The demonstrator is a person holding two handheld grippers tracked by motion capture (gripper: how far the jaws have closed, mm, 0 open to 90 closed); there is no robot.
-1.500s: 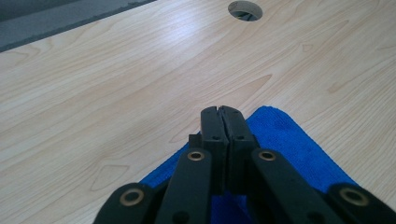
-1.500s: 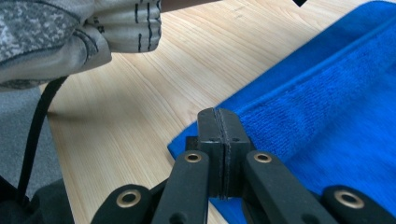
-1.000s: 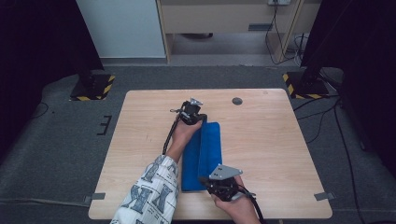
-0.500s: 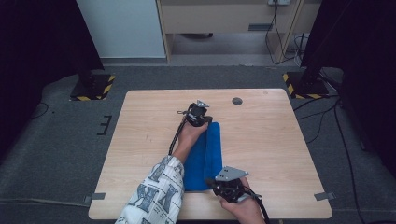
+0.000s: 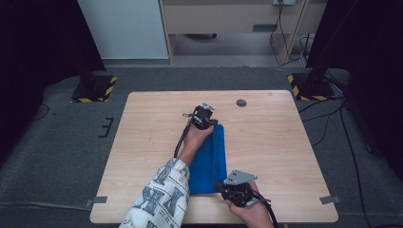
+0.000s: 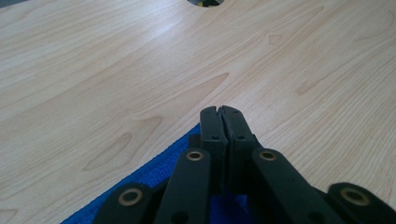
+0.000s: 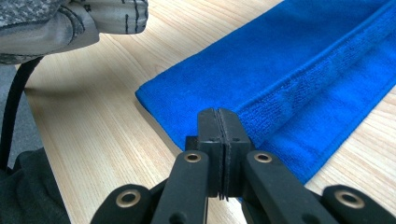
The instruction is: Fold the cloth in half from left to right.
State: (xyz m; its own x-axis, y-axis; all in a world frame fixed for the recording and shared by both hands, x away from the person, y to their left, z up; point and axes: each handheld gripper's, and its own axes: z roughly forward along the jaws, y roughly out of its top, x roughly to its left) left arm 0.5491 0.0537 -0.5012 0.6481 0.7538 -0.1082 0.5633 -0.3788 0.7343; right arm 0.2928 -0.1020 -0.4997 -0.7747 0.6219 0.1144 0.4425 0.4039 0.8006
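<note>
A blue towel (image 5: 209, 161) lies folded into a long strip in the middle of the wooden surface (image 5: 142, 142). My left gripper (image 6: 219, 112) is at its far end and my right gripper (image 7: 218, 114) at its near end. Both pairs of fingers are pressed together; whether they pinch the cloth, I cannot tell.

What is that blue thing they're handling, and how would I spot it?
Look at the pale wooden table. Near its middle lies a folded blue towel, a long strip running from the left gripper to the right gripper. It is the sole bright blue, soft thing there.
</note>
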